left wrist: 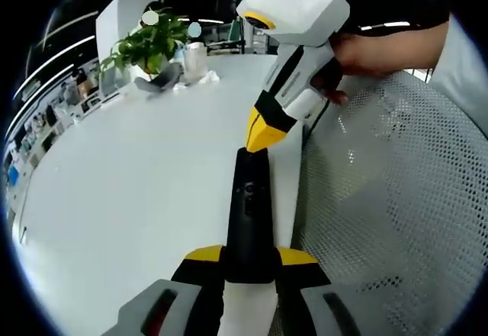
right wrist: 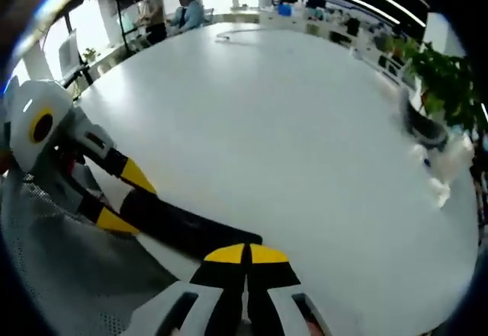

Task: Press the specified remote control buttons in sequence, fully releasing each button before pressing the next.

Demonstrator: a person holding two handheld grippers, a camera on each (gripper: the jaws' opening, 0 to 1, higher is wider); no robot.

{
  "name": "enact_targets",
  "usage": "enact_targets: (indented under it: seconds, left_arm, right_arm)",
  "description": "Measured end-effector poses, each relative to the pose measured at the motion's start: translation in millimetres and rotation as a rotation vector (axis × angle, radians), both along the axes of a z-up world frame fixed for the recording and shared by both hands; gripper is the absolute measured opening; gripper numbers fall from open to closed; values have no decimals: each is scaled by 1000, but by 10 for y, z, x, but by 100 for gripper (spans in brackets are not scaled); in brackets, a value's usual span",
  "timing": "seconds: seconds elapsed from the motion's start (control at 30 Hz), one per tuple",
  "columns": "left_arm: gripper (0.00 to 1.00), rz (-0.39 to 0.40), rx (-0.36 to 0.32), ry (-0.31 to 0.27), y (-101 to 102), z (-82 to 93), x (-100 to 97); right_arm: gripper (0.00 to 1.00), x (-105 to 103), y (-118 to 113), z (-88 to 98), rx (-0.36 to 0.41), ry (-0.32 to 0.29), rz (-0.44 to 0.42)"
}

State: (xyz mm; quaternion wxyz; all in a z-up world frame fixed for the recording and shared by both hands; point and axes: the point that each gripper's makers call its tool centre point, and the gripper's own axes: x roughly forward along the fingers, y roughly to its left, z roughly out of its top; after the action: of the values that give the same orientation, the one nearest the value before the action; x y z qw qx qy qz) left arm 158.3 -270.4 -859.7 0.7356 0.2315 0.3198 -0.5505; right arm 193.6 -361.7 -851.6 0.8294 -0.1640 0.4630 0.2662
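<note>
A long black remote control (left wrist: 250, 199) is held over the white table's edge, with my left gripper (left wrist: 250, 254) shut on its near end. A round button shows partway along the remote's top. My right gripper (left wrist: 263, 132) comes down from the upper right, held by a hand, and its shut yellow tip touches the remote's far end. In the right gripper view my right gripper (right wrist: 245, 254) has its jaws together, with the tip resting on the remote control (right wrist: 183, 225). My left gripper (right wrist: 126, 197) clamps the remote from the left.
A large white table (left wrist: 137, 176) stretches away. A potted plant (left wrist: 149, 43) and some small items stand at its far end. A grey mesh chair back (left wrist: 396, 199) lies right of the remote. Two people (right wrist: 171, 12) are at the table's far side.
</note>
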Motion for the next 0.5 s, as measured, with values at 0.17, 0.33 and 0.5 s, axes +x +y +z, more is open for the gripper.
enact_targets:
  seconds: [0.17, 0.33, 0.5]
  left_arm:
    - [24, 4, 0, 2, -1, -2, 4]
    - [24, 6, 1, 6, -4, 4, 1]
    - [24, 4, 3, 3, -5, -2, 0]
  right_arm:
    - [0, 9, 13, 1, -29, -15, 10]
    - [0, 20, -2, -2, -25, -16, 3]
    - [0, 33, -18, 8, 91, 63, -126]
